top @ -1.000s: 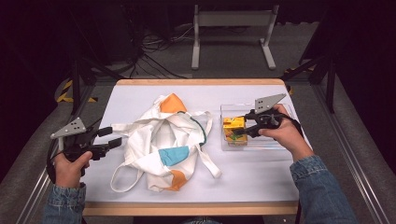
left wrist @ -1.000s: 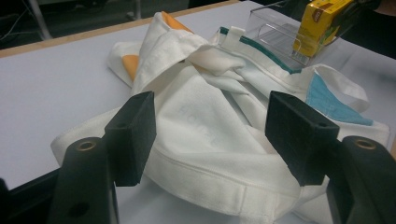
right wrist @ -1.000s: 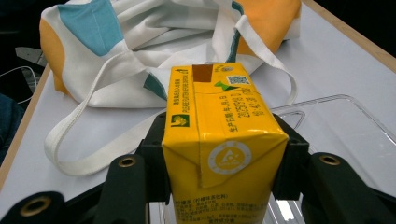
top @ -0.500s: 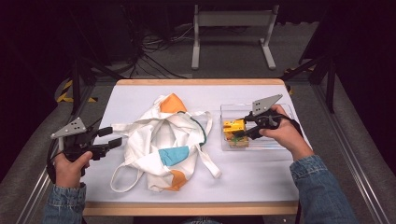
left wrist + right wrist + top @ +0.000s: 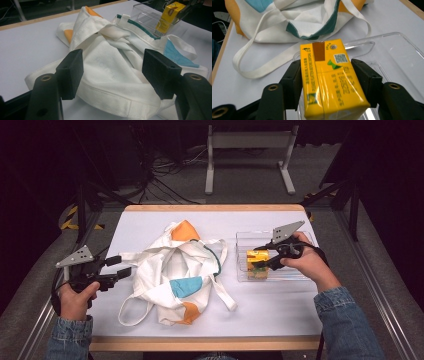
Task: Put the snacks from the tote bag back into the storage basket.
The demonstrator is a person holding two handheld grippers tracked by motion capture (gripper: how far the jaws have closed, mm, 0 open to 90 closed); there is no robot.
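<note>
A white tote bag (image 5: 175, 270) with orange and blue patches lies crumpled in the middle of the white table. My left gripper (image 5: 120, 266) hovers at its left edge. Its jaws stand open (image 5: 113, 66), and the bag's hem (image 5: 112, 62) lies just beyond them. My right gripper (image 5: 256, 261) reaches into a clear plastic tray (image 5: 295, 275) and holds a yellow drink carton (image 5: 329, 75). These jaws have just been opening slightly. The carton (image 5: 257, 256) is still between them, with both pads against its sides.
The tray's clear rim (image 5: 402, 55) stands right of the bag, and a bag strap (image 5: 262, 65) trails close to it. Something yellow-green (image 5: 257, 273) shows low in the tray under the carton. A metal stand (image 5: 250, 150) and cables lie on the floor beyond the table.
</note>
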